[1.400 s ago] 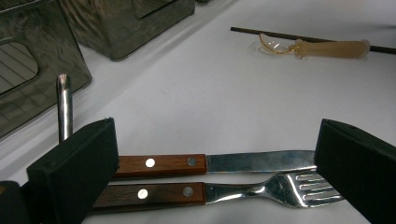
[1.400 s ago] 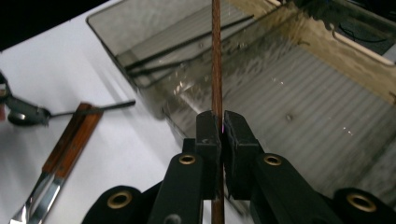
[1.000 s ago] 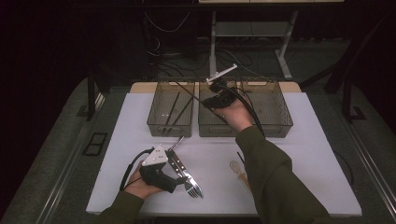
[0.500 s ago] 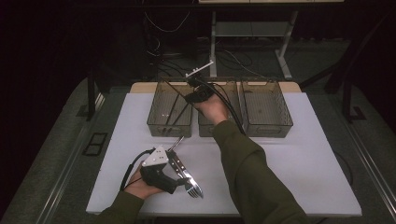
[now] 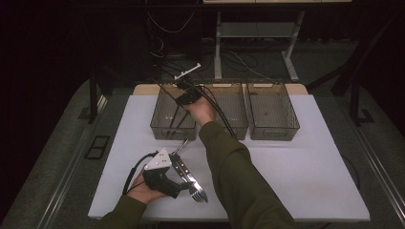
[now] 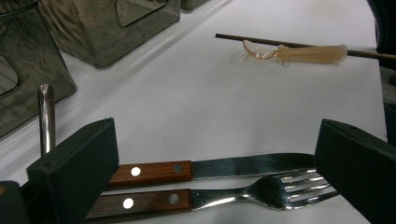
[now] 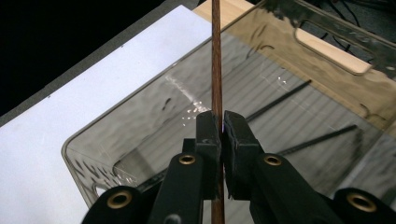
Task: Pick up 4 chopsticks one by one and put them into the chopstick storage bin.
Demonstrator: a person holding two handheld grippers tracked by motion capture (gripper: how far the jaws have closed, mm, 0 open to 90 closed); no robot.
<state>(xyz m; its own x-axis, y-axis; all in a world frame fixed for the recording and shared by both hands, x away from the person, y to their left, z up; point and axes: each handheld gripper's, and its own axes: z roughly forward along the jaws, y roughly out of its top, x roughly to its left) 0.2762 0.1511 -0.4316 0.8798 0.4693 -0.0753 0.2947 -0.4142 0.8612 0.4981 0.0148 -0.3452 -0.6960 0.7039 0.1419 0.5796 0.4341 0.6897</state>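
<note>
White tabletop (image 5: 296,157) carries three smoked bins along its far edge. Over the last second the right tool (image 7: 220,122), jaws clamped on a dark chopstick (image 7: 216,56), has travelled from the middle bin (image 5: 229,107) to above the left bin (image 5: 167,114), where other chopsticks already lie. Judgement: the stick is positioned for release. The left tool (image 6: 210,172) has stayed put, jaws open astride a knife (image 6: 210,167) and fork (image 6: 233,193) on the tabletop, pressing neither. A spoon (image 6: 299,52) and another chopstick (image 6: 364,53) remain unsorted.
</note>
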